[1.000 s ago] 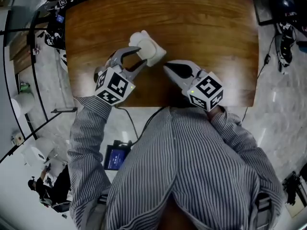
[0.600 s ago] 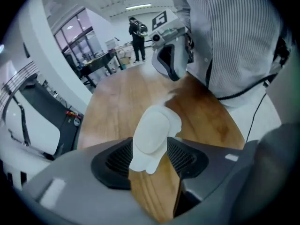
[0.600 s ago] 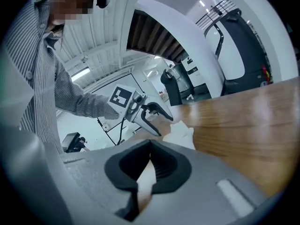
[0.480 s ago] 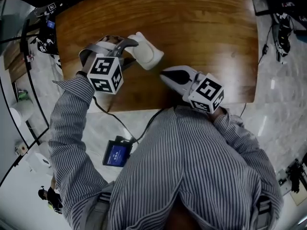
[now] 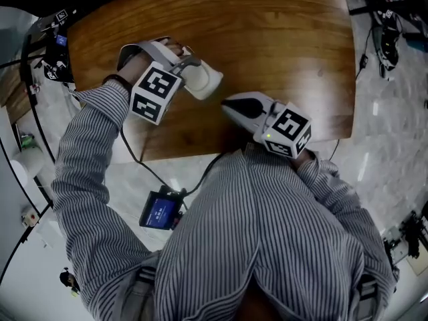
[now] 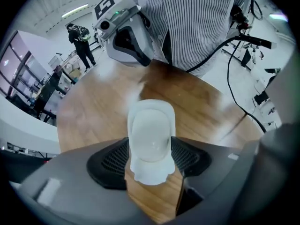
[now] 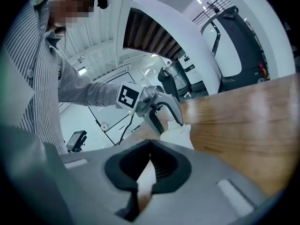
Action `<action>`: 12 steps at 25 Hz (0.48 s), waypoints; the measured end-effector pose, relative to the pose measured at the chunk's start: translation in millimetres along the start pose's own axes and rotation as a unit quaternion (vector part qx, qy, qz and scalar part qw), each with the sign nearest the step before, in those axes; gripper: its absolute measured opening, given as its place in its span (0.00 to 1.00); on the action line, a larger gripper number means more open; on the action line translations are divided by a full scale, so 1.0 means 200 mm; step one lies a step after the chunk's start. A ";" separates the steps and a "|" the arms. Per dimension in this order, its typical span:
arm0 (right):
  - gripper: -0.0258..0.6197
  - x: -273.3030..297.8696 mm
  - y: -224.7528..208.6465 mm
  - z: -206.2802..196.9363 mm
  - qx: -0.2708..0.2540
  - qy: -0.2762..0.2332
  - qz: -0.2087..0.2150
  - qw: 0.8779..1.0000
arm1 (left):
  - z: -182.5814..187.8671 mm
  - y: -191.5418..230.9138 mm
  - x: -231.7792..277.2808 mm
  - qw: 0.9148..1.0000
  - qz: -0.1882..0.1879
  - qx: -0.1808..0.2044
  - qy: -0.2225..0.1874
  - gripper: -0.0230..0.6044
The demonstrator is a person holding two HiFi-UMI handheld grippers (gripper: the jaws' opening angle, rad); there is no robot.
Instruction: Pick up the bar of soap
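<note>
The white bar of soap [image 5: 204,79] lies on the brown wooden table [image 5: 281,39], left of the middle. My left gripper [image 5: 191,72] reaches it from the left; its jaws are opening, with the soap [image 6: 151,139] between the pads and very close to both. Whether the pads still touch it is hard to tell. My right gripper [image 5: 227,104] rests near the table's front edge, shut and empty, its tip pointing left a short way below the soap. In the right gripper view the shut jaws [image 7: 150,143] face the soap [image 7: 179,132] and the left gripper [image 7: 157,104].
The table's front edge [image 5: 200,151] runs just under both grippers. A cable hangs from the left gripper to a small screen device [image 5: 159,211] on the floor. Cables and gear [image 5: 53,52] lie off the table's left side. A person [image 6: 80,43] stands far off.
My left gripper has swung from the soap's near side round to its left and now points right, its jaws spread wider round the soap. The right gripper has stayed put.
</note>
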State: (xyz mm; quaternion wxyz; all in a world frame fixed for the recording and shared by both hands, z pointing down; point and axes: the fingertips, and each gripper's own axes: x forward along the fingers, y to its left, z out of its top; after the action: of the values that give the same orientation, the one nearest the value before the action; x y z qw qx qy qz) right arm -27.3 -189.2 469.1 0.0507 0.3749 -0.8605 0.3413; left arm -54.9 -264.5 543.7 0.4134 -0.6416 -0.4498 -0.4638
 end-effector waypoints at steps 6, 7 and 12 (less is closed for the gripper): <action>0.04 -0.02 -0.04 0.00 0.012 -0.006 -0.012 1.000 | 0.01 0.00 0.06 0.998 -0.060 0.025 -0.004 0.49; 0.04 -0.03 -0.04 0.00 0.013 -0.007 -0.014 1.000 | 0.02 -0.01 0.06 0.997 -0.071 0.026 -0.005 0.48; 0.04 -0.04 -0.05 -0.01 0.021 -0.010 -0.020 1.000 | 0.02 -0.01 0.05 0.996 -0.091 0.021 -0.014 0.48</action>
State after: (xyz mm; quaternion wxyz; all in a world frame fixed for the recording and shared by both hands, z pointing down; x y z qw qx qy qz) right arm -15.4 -188.6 472.7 0.0411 0.3961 -0.8462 0.3541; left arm -55.0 -257.8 552.9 0.3765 -0.5960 -0.5216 -0.4807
